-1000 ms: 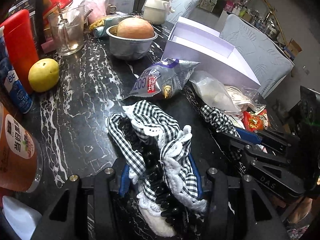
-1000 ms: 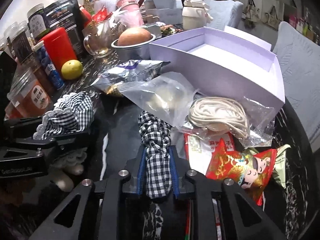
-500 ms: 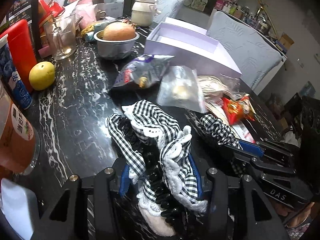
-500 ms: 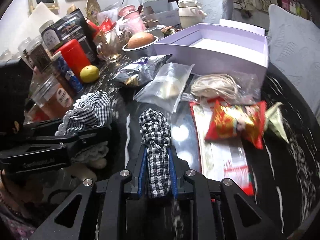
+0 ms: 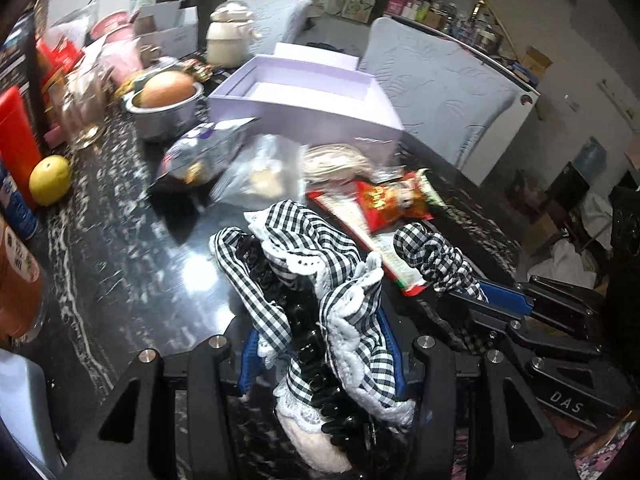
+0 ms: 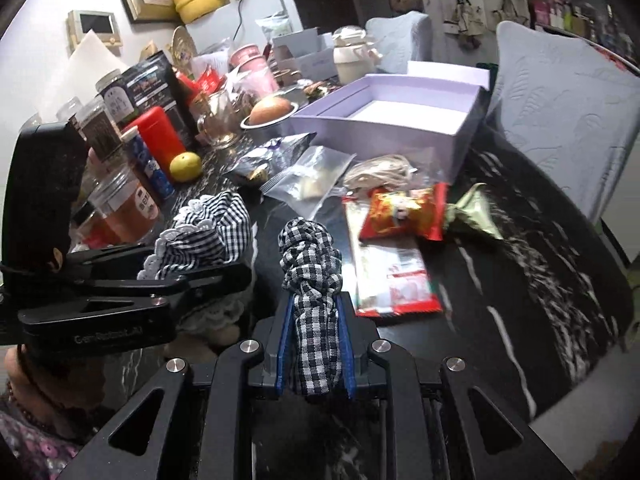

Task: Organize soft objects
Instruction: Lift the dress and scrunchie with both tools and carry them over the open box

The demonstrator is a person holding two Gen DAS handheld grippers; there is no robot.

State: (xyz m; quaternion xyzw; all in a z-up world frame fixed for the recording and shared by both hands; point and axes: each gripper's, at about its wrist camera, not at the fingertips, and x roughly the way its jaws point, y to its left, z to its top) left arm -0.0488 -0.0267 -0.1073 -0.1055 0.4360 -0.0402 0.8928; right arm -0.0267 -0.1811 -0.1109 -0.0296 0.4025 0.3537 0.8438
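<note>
Much of this crowded tabletop is smeared, cropped or covered.

Near the lilac box (image 5: 304, 120), the clear bag (image 5: 260, 172) and silver snack pouch (image 5: 200, 152) are motion-blurred, so the pouch's print cannot be read. The gingham frilled hair clip (image 5: 320, 300) hides the left gripper's (image 5: 320, 352) blue pads, and its lower end runs off behind the gripper body. The gingham scrunchie (image 6: 314, 292) fills the right gripper (image 6: 316, 344), its tail lost in the dark below. Left of the box, the orange jar (image 5: 16, 280) is cut by the frame edge. Behind the box, shelf bottles (image 5: 448, 12) are too small to identify.
</note>
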